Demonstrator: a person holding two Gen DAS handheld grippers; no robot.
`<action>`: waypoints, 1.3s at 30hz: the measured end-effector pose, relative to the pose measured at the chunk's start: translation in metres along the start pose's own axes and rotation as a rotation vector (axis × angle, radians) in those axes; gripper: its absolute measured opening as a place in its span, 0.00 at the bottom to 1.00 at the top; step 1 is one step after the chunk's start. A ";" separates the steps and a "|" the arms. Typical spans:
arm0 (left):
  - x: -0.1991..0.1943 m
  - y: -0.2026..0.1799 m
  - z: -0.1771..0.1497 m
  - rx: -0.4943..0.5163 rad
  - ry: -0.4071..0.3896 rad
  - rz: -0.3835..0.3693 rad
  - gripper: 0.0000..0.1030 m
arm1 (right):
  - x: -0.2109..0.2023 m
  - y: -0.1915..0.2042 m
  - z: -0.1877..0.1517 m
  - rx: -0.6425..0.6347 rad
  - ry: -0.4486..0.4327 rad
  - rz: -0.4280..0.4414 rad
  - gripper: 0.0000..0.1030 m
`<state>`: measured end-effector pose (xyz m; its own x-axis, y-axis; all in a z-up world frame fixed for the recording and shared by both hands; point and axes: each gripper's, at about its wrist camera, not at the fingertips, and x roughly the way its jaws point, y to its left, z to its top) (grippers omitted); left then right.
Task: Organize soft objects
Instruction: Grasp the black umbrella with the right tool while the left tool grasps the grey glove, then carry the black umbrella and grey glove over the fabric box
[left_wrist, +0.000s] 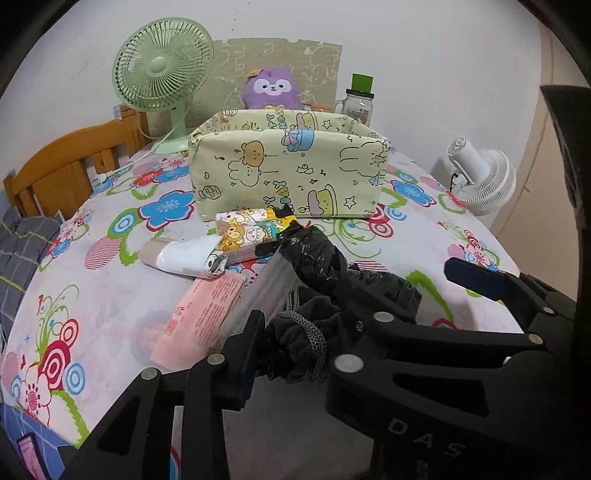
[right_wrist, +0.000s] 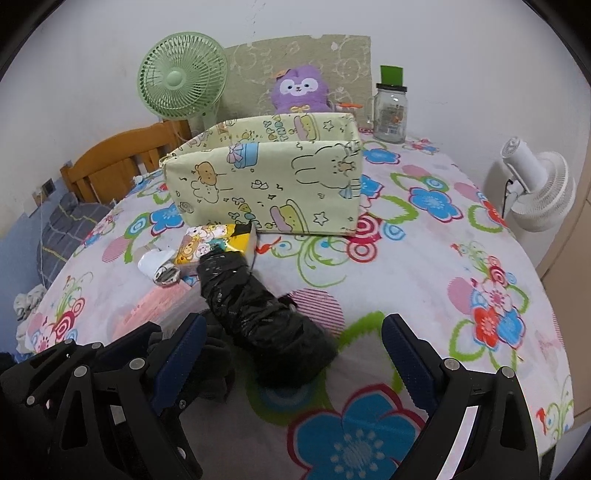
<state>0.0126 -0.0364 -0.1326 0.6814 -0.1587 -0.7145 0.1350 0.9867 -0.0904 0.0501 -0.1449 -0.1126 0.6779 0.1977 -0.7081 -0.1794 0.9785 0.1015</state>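
We are in a home, most likely a bedroom or small living room. The bench (right_wrist: 424, 280) wears a bright flower-print cloth, and a wooden chair back (left_wrist: 62, 166) (or perhaps a headboard, we cannot tell which) rises at its left edge. A green desk fan (left_wrist: 162, 77) and a purple plush toy (right_wrist: 300, 88) stand by the plain white wall, with a glass jar (right_wrist: 390, 112) beside them. A cartoon-print fabric bin (right_wrist: 266, 177) sits in the middle, and a white fan (right_wrist: 535, 192) stands at the right.
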 end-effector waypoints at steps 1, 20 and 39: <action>0.002 0.001 0.001 -0.001 0.005 -0.007 0.39 | 0.003 0.001 0.001 -0.003 0.003 0.005 0.94; -0.001 -0.006 0.005 0.026 -0.004 -0.040 0.39 | 0.004 0.004 0.003 0.011 0.024 0.045 0.37; -0.033 -0.022 0.025 0.074 -0.082 -0.031 0.39 | -0.042 -0.004 0.019 0.047 -0.062 0.014 0.37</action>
<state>0.0048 -0.0533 -0.0894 0.7319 -0.1948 -0.6530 0.2079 0.9764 -0.0582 0.0357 -0.1556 -0.0697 0.7184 0.2133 -0.6621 -0.1565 0.9770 0.1450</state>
